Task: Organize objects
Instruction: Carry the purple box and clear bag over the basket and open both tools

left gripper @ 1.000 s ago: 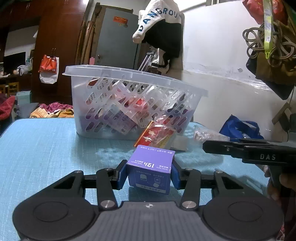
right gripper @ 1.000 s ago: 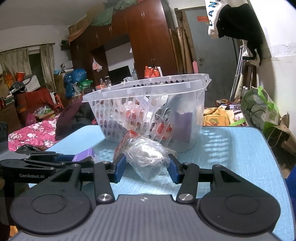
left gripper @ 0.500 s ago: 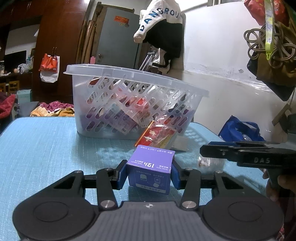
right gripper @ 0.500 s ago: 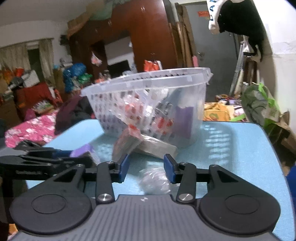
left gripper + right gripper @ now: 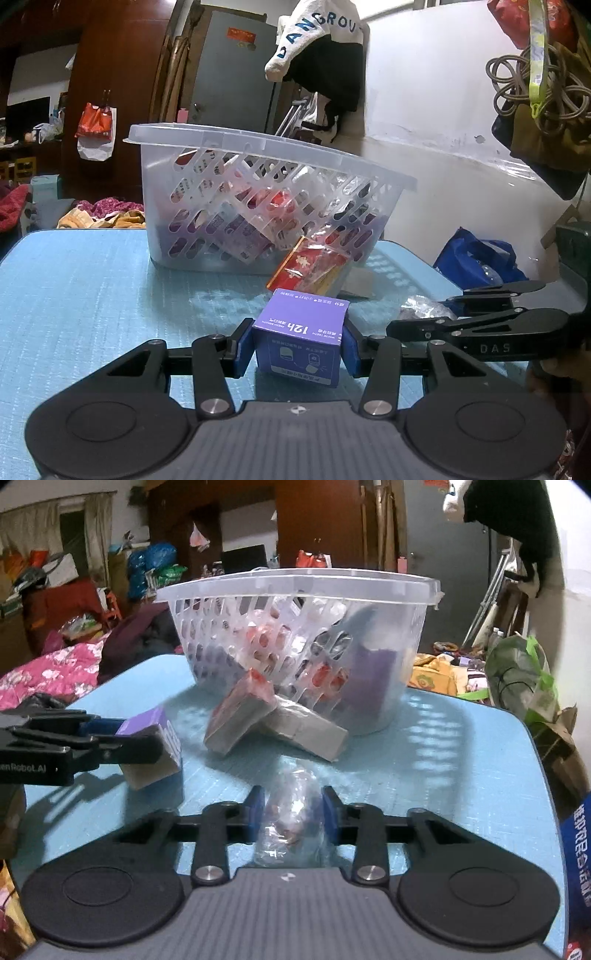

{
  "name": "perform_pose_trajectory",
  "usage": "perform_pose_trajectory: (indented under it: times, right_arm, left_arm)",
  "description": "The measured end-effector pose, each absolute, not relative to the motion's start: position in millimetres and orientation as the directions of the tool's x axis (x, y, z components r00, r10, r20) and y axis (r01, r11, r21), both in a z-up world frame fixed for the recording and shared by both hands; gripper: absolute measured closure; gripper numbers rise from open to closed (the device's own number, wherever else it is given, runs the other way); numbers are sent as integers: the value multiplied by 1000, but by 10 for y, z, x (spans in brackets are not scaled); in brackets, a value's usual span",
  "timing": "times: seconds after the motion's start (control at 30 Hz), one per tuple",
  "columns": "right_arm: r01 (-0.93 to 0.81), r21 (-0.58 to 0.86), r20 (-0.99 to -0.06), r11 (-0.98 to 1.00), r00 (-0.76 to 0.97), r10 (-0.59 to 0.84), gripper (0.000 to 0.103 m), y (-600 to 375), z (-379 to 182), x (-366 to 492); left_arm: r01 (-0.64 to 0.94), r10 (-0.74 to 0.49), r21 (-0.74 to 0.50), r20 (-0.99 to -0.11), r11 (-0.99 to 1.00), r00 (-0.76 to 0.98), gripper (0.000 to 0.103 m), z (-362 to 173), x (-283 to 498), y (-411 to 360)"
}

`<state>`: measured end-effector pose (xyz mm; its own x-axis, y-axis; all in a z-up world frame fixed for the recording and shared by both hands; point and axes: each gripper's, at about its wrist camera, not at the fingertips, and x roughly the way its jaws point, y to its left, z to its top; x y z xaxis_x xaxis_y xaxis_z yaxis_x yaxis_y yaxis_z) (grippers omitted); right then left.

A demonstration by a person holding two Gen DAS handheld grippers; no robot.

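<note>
My left gripper point(image 5: 297, 345) is shut on a small purple box point(image 5: 301, 338) just above the blue table point(image 5: 92, 295). In the right wrist view the same purple box point(image 5: 164, 734) sits in the left gripper point(image 5: 140, 734) at the left. My right gripper point(image 5: 291, 812) is closing, and its blue pads press on a crumpled clear plastic bag point(image 5: 291, 812) of small items lying on the table. From the left wrist view, the right gripper point(image 5: 424, 314) comes in from the right around that bag point(image 5: 421, 306). Behind stands a clear slotted basket point(image 5: 258, 147) holding several packets.
A red packet point(image 5: 310, 266) leans on the basket front; in the right wrist view it point(image 5: 240, 716) lies beside a grey packet point(image 5: 306, 727). A blue bag point(image 5: 476, 258) and a green bag point(image 5: 517, 672) lie beyond the table's right edge. A white wall stands to the right.
The right gripper tipped down toward the table and its jaws narrowed until the pads pinch the clear bag. The left gripper and purple box stayed still.
</note>
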<state>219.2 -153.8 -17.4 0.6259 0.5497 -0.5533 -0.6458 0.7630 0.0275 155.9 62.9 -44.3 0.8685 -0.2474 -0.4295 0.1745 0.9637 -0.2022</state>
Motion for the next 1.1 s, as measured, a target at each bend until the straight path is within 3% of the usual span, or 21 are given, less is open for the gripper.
perform_pose_trajectory:
  times: [0.27,0.47,0.57,0.67,0.7,0.73,0.77,0.8,0.9,1.0,1.1]
  right_arm:
    - [-658,63,-368,750,683,631,67,-1643,151,1909]
    - [-631,8,-182,776,762,622,66,-1560,1097,2058]
    - [-601,-19,-200,799,785,586,66,-1377,1374,2451]
    - [-602,-22,-278,798,771,573,65,-1189,1357,2856]
    - [-598,-33,-291,801,772,565,59,-1161,1304,2925]
    - [-590,-61,-314,805,777,546,35,-1103,1220,2983]
    - [-577,-81,-329,813,785,525,24,-1074,1162,3003]
    - [-563,-89,-324,822,797,511,15,-1079,1116,2984]
    - [-566,-39,-288,824,796,533,0,-1308,1102,2813]
    - [-580,52,-246,813,781,574,0,-1626,1069,2604]
    - [-589,89,-250,803,767,591,0,-1878,881,2427]
  left_arm:
    - [190,-245,-200,-303,961,921,52,-213,1349,675]
    - [167,-187,-124,-172,978,967,52,789,1538,777]
    - [107,-126,-99,-209,989,970,52,1138,1991,762]
    - [65,-103,-137,-295,988,950,49,1144,2487,800]
    - [54,-101,-154,-322,987,941,45,1089,2619,819]
    - [40,-94,-159,-351,986,932,26,1017,2733,838]
    - [24,-84,-163,-370,986,925,13,949,2793,849]
    - [19,-78,-158,-375,987,924,12,891,2801,844]
    - [34,-74,-124,-334,992,940,6,858,2601,794]
    - [49,-73,-98,-256,994,964,6,797,2150,722]
    - [126,-143,-82,-271,989,952,5,509,1821,600]
